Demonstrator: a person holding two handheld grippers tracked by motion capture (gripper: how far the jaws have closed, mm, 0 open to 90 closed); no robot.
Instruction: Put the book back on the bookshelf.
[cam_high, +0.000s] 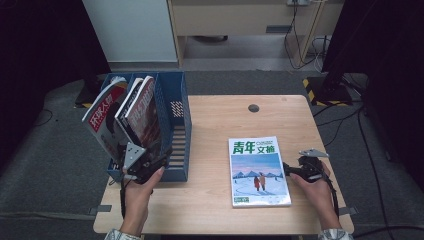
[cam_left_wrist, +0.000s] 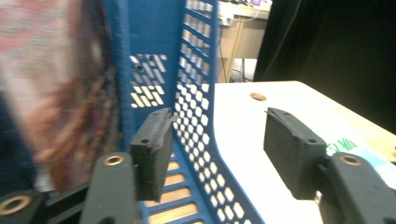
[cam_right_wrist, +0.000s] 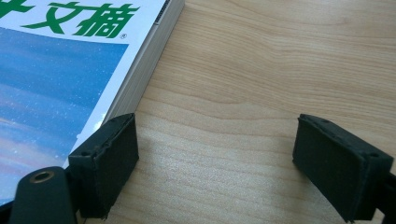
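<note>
From the high view, a blue file rack (cam_high: 172, 125) stands at the desk's (cam_high: 215, 200) left edge, its near-left corner past the edge. Two magazines stand tilted in its left compartments: a red-covered magazine (cam_high: 102, 122) leaning leftward out of the outer slot and a dark-covered magazine (cam_high: 145, 115) beside it. The right compartment is free. The left tongs (cam_high: 150, 162) sit at the rack's near end, just below the dark-covered magazine. A green-titled magazine (cam_high: 259, 172) lies flat on the right half of the desk, with the right tongs (cam_high: 292, 170) at its right edge. Bare wood runs between rack and flat magazine.

The left gripper view, blurred, has the tongs parted, nothing between the pads; the left pad (cam_left_wrist: 152, 151) stands inside the rack, the perforated side wall (cam_left_wrist: 198, 116) rising between the pads. The dark-covered magazine fills the left.

The right gripper view has the tongs wide apart above bare wood, the left pad (cam_right_wrist: 105, 163) touching or just beside the green-titled magazine's page edge; I cannot tell which.
</note>
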